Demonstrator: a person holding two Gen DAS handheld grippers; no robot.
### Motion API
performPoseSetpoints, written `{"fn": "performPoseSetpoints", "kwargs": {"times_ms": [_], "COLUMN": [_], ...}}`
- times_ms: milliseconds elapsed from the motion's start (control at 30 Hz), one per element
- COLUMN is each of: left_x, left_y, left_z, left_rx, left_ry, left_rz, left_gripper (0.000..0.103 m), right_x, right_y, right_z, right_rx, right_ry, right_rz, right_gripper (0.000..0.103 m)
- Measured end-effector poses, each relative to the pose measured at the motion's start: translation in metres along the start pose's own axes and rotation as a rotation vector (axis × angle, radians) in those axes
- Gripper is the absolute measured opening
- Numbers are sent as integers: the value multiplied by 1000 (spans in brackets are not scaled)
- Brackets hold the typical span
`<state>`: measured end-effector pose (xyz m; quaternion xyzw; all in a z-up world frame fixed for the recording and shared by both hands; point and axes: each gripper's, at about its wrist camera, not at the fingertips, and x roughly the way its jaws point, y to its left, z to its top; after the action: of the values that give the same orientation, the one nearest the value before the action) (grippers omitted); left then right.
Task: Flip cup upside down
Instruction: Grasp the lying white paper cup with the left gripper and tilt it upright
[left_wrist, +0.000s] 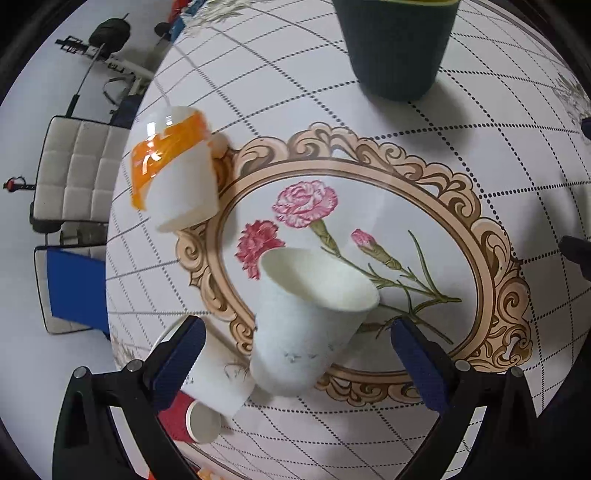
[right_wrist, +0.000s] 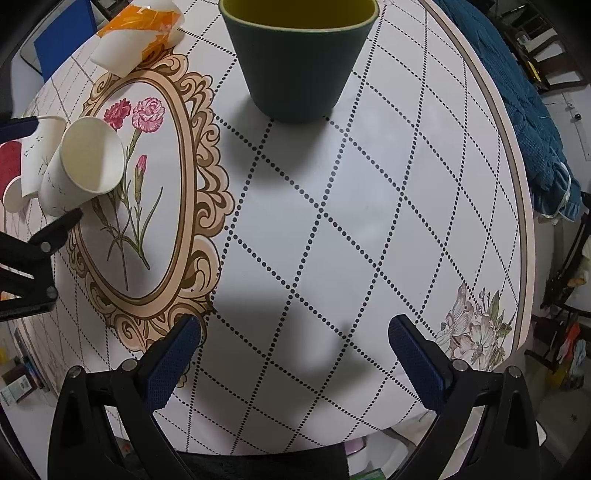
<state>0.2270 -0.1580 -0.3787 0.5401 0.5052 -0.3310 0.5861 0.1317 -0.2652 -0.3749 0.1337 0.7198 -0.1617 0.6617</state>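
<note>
A plain white paper cup (left_wrist: 310, 321) leans tilted on the flower-print tablecloth (left_wrist: 369, 229), its mouth facing up and away from me. It rests against a bird-print white cup (left_wrist: 218, 373). My left gripper (left_wrist: 297, 326) is open, with its blue-padded fingers (left_wrist: 181, 354) wide on either side of the tilted cup and not touching it. The right wrist view has the same cup (right_wrist: 85, 166) at far left, with a finger of the left gripper (right_wrist: 40, 236) beside it. My right gripper (right_wrist: 295, 325) hangs open over bare cloth, holding nothing.
A dark green cup (left_wrist: 397, 44) (right_wrist: 299, 62) stands upright at the back. A white cup with an orange band (left_wrist: 173, 170) sits mouth-down near the table's left edge. A red cup (left_wrist: 192, 417) lies on its side. A padded chair (left_wrist: 77, 166) is beyond the table, and a blue blanket (right_wrist: 517, 92) is at right.
</note>
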Motion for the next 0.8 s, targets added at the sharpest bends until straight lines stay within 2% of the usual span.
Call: {"fn": "performPoseSetpoints", "kwargs": {"times_ms": [133, 200, 267, 433, 800], "left_x": [6, 9, 14, 23, 19], "left_y": [-3, -4, -4, -2, 3], "left_z": [6, 7, 9, 10, 4], "left_rx": [18, 24, 19, 3, -106], "left_ry": [-2, -7, 5, 4, -3], "left_rz": [-14, -24, -45, -63, -90], "left_gripper": [99, 90, 74, 71, 68], "right_x": [2, 4, 6, 8, 12], "right_y": [-3, -6, -6, -7, -14], "right_z": [3, 5, 6, 6, -2], "right_rx": [6, 9, 15, 17, 15], "right_ry": [-1, -1, 1, 2, -2], "right_rz": [-2, -1, -1, -9, -19], "right_gripper": [103, 103, 103, 103, 103]}}
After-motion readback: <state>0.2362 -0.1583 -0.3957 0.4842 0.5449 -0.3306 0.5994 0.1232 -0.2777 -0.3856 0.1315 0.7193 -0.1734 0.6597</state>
